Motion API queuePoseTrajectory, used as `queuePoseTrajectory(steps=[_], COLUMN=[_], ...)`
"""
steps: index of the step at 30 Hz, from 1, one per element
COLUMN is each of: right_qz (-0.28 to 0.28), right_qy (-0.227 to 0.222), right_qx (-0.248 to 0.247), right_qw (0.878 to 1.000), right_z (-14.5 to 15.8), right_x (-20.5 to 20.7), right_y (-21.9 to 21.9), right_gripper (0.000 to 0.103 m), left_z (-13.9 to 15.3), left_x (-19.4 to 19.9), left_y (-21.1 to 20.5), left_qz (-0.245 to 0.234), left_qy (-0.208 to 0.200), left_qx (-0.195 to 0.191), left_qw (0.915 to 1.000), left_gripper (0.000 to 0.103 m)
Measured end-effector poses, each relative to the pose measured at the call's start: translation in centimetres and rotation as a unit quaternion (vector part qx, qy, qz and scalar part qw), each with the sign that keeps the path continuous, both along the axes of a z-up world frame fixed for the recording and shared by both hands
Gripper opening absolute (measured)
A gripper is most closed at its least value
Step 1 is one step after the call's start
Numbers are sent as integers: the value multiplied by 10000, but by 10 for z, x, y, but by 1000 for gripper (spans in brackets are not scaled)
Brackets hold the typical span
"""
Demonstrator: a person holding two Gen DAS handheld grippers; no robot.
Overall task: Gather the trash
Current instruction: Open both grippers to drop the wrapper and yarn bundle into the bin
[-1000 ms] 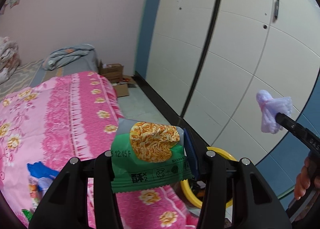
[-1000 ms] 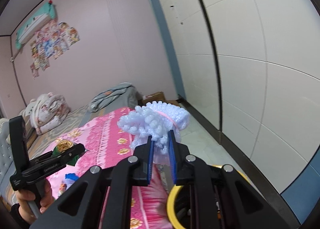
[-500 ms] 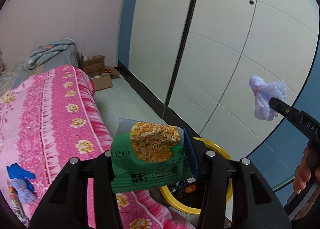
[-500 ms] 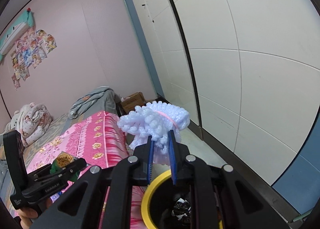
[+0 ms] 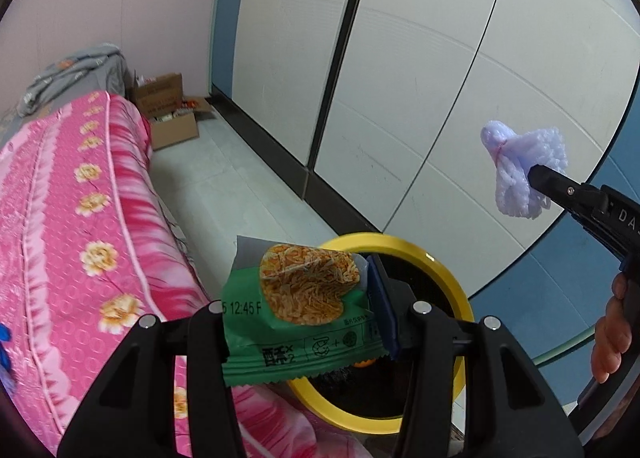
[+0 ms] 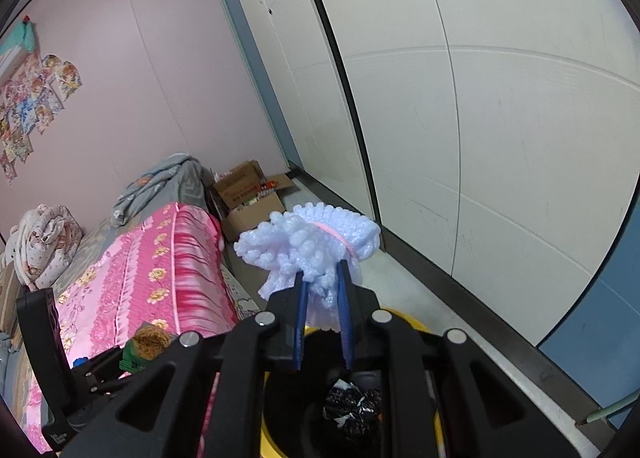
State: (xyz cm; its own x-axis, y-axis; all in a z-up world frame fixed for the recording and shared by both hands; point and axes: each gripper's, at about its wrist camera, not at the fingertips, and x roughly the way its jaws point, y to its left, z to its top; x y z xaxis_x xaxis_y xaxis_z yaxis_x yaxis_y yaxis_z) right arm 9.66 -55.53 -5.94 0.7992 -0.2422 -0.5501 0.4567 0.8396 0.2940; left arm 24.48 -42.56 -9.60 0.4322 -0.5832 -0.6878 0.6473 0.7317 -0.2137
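Pale floor tiles (image 5: 224, 193) run between a bed on one side and a tall white wardrobe (image 5: 420, 77) on the other, and we hold both tools above the gap.

Nearest to us, our left gripper (image 5: 300, 322) has its jaws clamped on a green snack wrapper (image 5: 296, 322). It is a flat packet with a zigzag-cut bottom edge, a round orange picture of shredded food, printed characters and a date stamp reading "12:45 F". It hangs in the air just above the near rim of a yellow-rimmed trash bin (image 5: 448, 278), which stands on the floor beside the bed. In the right wrist view the bin (image 6: 412, 324) shows a dark inside with crumpled black and white scraps at the bottom.

Our right gripper (image 6: 322, 298) has its jaws pinched on a white foam net (image 6: 308, 242), a bumpy, ruffled bundle tied round with a thin pink band. It sits in the air over the bin's opening. From the left wrist view the same net (image 5: 520, 173) hangs off the tool's tip, higher than the wrapper and well apart from it.

Beside the bin, the pink floral bedspread (image 5: 68, 225) drapes down the bed's side. Farther back, cardboard boxes (image 5: 168, 113) stand on the floor, a grey blanket (image 6: 160, 181) lies bunched on the bed, and posters (image 6: 32, 97) cover the pink wall.
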Motion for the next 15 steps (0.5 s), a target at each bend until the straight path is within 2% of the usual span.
queuePoseTrajectory(steps=[6,9,15], right_qz=[-94,-151,-312], right_qy=[188,219,250], right_qx=[81,78,77], right_qw=[9997,9996,9992], right_z=[-21,-27,-33], right_x=[5,6,6], right_y=[-13,-18,-22], right_gripper=[15,22,34], left_z=[-27,-32,-35], left_x=[2,3,5], left_y=[-14,-16,-15], left_qz=[-120,-117,-203], left_qy=[216,220,232], left_qx=[134,107,88], left_qw=[9996,9996,9995], left_gripper=[46,61,67])
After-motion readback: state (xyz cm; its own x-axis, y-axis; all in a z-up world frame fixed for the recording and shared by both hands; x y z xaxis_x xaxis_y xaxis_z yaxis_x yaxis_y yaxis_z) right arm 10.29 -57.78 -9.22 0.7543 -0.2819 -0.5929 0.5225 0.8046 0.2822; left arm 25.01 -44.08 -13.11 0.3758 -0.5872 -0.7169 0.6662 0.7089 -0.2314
